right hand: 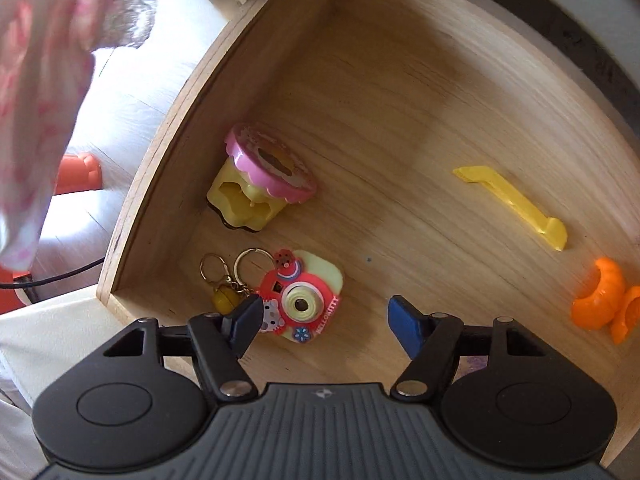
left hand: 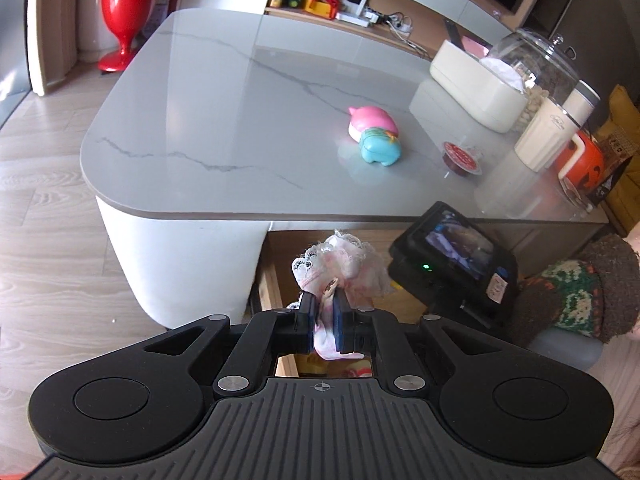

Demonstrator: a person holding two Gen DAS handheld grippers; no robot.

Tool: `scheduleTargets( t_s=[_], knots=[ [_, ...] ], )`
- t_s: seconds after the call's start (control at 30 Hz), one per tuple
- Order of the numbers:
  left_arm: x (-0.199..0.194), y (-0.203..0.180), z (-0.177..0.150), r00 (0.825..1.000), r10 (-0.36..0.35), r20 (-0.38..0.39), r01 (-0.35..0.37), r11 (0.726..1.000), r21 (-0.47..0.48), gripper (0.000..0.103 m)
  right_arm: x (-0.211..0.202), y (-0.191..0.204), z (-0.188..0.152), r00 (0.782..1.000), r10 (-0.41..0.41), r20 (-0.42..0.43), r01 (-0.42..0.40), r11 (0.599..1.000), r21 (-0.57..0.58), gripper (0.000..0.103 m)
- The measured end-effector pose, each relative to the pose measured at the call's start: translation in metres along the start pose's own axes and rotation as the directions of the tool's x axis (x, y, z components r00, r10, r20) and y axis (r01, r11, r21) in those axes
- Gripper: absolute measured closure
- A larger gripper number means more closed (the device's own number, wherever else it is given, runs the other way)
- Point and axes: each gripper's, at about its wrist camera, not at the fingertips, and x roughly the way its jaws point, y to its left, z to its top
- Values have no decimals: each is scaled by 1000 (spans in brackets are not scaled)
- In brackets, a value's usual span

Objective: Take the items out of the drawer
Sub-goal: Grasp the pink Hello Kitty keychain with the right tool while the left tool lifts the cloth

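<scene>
A soft, lace-edged pink and white cloth (left hand: pixel 340 272) hangs bunched at the centre bottom of the left wrist view, pinched tightly between the pressed-together fingers of the left gripper (left hand: pixel 325 312), above the open wooden drawer (right hand: pixel 152 184). It looks light and limp, likely to droop and snag, so a grip on the gathered middle seems safest. In the right wrist view the drawer fills the frame; the right gripper (right hand: pixel 322 322) hovers over it with fingers spread and nothing between them. Just beyond its left finger lies a flat red toy camera keychain (right hand: pixel 302 300), which looks rubbery and light, best taken across its body. Above it a yellow cupcake toy with a pink lid (right hand: pixel 260 184) lies on its side; a yellow plastic clip (right hand: pixel 516 204) sits at centre right, and orange plastic pieces (right hand: pixel 600 300) at the right edge. In the left wrist view, the marble table (left hand: pixel 200 100) holds a pink squishy toy (left hand: pixel 372 120) touching a blue one (left hand: pixel 380 148), with a small sealed red cup (left hand: pixel 462 158) near them.
</scene>
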Motion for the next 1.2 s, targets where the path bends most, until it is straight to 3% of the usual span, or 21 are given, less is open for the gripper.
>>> scheduleTargets(
  t_s=[0.17,0.27,0.33,0.37,0.47,0.6,0.7,0.8,0.9,1.0,1.1,1.2],
  knots=[
    [2,-2,-1,1000,3,-9,-3,1000,13,92,12,1,6,996,20,-81,-22,999,-31,29],
    [8,-3,-2,999,15,-29,-15,1000,17,92,14,10,7,997,-4,-80,-3,996,-87,29],
    [11,-5,-1,999,13,-36,-12,1000,24,92,15,13,7,998,-18,-67,11,995,-100,34],
    [12,-6,-1,999,11,-39,-10,1000,28,92,14,13,5,998,-11,-60,5,995,-99,47],
    [16,-11,0,999,6,-53,-4,999,49,92,12,8,-3,999,-6,-51,2,996,-85,49],
    [26,-26,-4,995,-10,-103,20,995,100,92,-12,-9,-25,999,16,31,-14,998,-54,52],
    [35,-44,-9,989,-22,-149,47,985,166,92,-42,-23,-60,991,2,133,6,998,-59,52],
    [40,-66,-9,977,-94,-189,134,969,209,92,-70,-46,-104,978,9,209,-8,1000,-6,52],
    [35,-90,4,980,-137,-143,168,956,240,92,-102,-70,-153,949,-10,316,-6,999,49,52],
    [23,-106,32,992,-128,9,123,965,232,92,-138,-91,-189,903,-30,428,-11,996,93,52],
    [23,-115,63,982,-74,176,41,981,187,91,-167,-98,-202,856,-28,516,-61,986,156,52],
    [56,-113,85,978,-55,203,35,995,98,91,-194,-108,-219,804,-55,592,-68,981,184,52]
  ],
)
